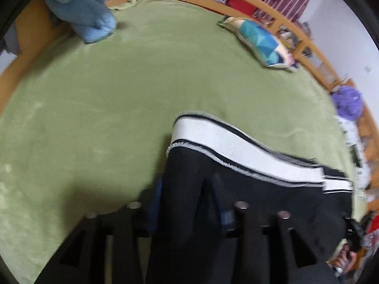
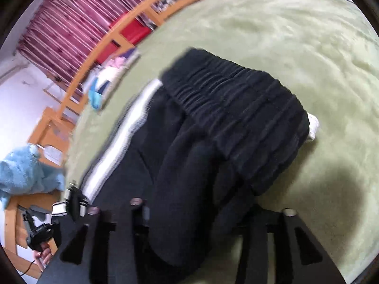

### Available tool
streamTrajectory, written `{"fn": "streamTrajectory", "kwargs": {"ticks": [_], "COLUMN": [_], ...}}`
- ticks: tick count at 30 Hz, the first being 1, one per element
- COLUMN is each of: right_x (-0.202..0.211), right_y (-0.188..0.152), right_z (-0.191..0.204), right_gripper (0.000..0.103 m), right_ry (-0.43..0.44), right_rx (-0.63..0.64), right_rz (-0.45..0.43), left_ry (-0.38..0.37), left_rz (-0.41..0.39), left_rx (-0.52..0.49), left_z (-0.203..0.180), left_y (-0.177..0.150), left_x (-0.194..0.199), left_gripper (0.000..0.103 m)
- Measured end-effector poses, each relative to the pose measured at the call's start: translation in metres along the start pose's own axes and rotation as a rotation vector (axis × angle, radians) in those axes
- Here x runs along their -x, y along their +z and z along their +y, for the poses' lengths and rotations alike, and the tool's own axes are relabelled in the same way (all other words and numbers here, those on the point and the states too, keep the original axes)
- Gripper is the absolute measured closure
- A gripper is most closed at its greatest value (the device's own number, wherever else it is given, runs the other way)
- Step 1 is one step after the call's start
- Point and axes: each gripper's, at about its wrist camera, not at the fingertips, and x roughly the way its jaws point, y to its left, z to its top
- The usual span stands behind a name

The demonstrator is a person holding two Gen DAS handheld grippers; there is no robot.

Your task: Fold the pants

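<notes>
Black pants (image 1: pixel 248 189) with a white side stripe (image 1: pixel 236 146) lie on a green blanket (image 1: pixel 118 94). My left gripper (image 1: pixel 187 210) is shut on the black fabric near the leg end, which bunches up between its fingers. In the right wrist view the pants (image 2: pixel 213 142) show their gathered elastic waistband (image 2: pixel 244 108), lifted and draped. My right gripper (image 2: pixel 201 215) is shut on the black fabric just below the waistband. The left gripper and the hand holding it show at the lower left of the right wrist view (image 2: pixel 40 236).
A blue plush blanket (image 1: pixel 87 11) lies at the far left of the bed. A patterned pillow (image 1: pixel 263 40) lies at the back right. A wooden bed frame (image 1: pixel 260 2) borders the bed, with red boxes and a striped curtain behind. A purple item (image 1: pixel 348 101) lies at the right.
</notes>
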Motion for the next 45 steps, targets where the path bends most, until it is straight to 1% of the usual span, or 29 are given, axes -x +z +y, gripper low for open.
{"fn": "streamTrajectory", "kwargs": {"ticks": [1,2,3,4,5,7,8,10,11,12,13,14,15,16,19,20,21,22,25,27,29,30,31,32,35,36,38,41,45], "right_x": [0.003,0.005,0.009,0.015,0.022,0.032,0.037,0.039,0.038,0.033,0.027,0.022,0.023,0.025,0.032,0.035,0.038,0.039,0.047,0.052,0.055,0.057,0.058,0.059,0.062,0.060,0.054,0.052,0.055], "right_y": [-0.007,-0.011,-0.013,-0.018,-0.023,-0.030,-0.034,-0.040,-0.044,-0.050,-0.054,-0.056,-0.059,-0.060,-0.059,-0.060,-0.062,-0.064,-0.072,-0.077,-0.081,-0.083,-0.085,-0.087,-0.092,-0.093,-0.094,-0.096,-0.099], "right_z": [0.002,0.004,0.007,0.011,0.014,0.017,0.018,0.023,0.026,0.030,0.033,0.034,0.033,0.033,0.033,0.032,0.032,0.033,0.038,0.044,0.050,0.051,0.055,0.059,0.068,0.070,0.074,0.080,0.086], "right_gripper": [0.052,0.051,0.045,0.042,0.042,0.042,0.041,0.036,0.036,0.036,0.036,0.036,0.036,0.036,0.036,0.036,0.036,0.036,0.036,0.036,0.040,0.045,0.050,0.050,0.050,0.050,0.050,0.049,0.038], "right_ry": [-0.030,-0.044,-0.074,-0.109,-0.123,-0.110,-0.096,-0.094,-0.101,-0.116,-0.146,-0.173,-0.174,-0.169,-0.132,-0.119,-0.113,-0.109,-0.116,-0.139,-0.167,-0.171,-0.175,-0.187,-0.223,-0.217,-0.203,-0.212,-0.222], "right_rx": [0.036,0.057,0.081,0.101,0.112,0.115,0.120,0.139,0.158,0.186,0.210,0.217,0.218,0.216,0.186,0.177,0.177,0.182,0.219,0.258,0.304,0.319,0.343,0.361,0.402,0.410,0.422,0.445,0.455], "right_rz": [-0.012,-0.018,-0.025,-0.028,-0.030,-0.028,-0.029,-0.031,-0.026,-0.011,0.011,0.022,0.016,0.008,0.013,0.018,0.024,0.029,0.026,0.020,0.022,0.029,0.037,0.029,-0.016,-0.010,0.036,0.035,0.021], "left_ry": [-0.013,-0.022,-0.018,-0.005,0.004,-0.003,-0.003,0.054,0.093,0.108,0.095,0.045,0.015,-0.018,-0.114,-0.176,-0.207,-0.233,-0.262,-0.256,-0.227,-0.211,-0.190,-0.162,-0.126,-0.126,-0.129,-0.115,-0.104], "left_rz": [0.010,0.013,0.006,-0.004,-0.007,-0.018,-0.017,-0.001,0.023,0.045,0.057,0.041,0.031,0.018,-0.044,-0.055,-0.056,-0.054,-0.062,-0.079,-0.084,-0.086,-0.095,-0.104,-0.123,-0.130,-0.142,-0.160,-0.167], "left_rx": [-0.002,-0.005,-0.011,-0.021,-0.031,-0.057,-0.072,-0.113,-0.125,-0.119,-0.092,-0.039,-0.006,0.022,0.078,0.106,0.126,0.156,0.196,0.185,0.156,0.146,0.141,0.126,0.100,0.103,0.113,0.112,0.124], "left_z": [0.003,0.007,0.010,0.010,0.010,0.006,0.006,0.003,0.005,0.008,0.013,0.023,0.030,0.037,0.051,0.057,0.061,0.066,0.073,0.070,0.063,0.058,0.054,0.047,0.044,0.045,0.047,0.046,0.045], "left_y": [-0.004,-0.010,-0.016,-0.024,-0.032,-0.054,-0.064,-0.089,-0.101,-0.109,-0.114,-0.119,-0.120,-0.121,-0.129,-0.132,-0.135,-0.136,-0.138,-0.138,-0.137,-0.139,-0.141,-0.141,-0.144,-0.145,-0.146,-0.148,-0.147], "left_x": [0.002,0.007,0.013,0.021,0.026,0.038,0.042,0.041,0.033,0.028,0.025,0.029,0.034,0.042,0.057,0.058,0.056,0.051,0.040,0.037,0.031,0.031,0.030,0.029,0.031,0.031,0.032,0.032,0.032], "left_gripper": [0.048,0.044,0.044,0.042,0.039,0.036,0.032,0.027,0.026,0.023,0.023,0.023,0.023,0.025,0.025,0.025,0.025,0.025,0.026,0.027,0.027,0.027,0.032,0.033,0.032,0.032,0.033,0.033,0.033]}}
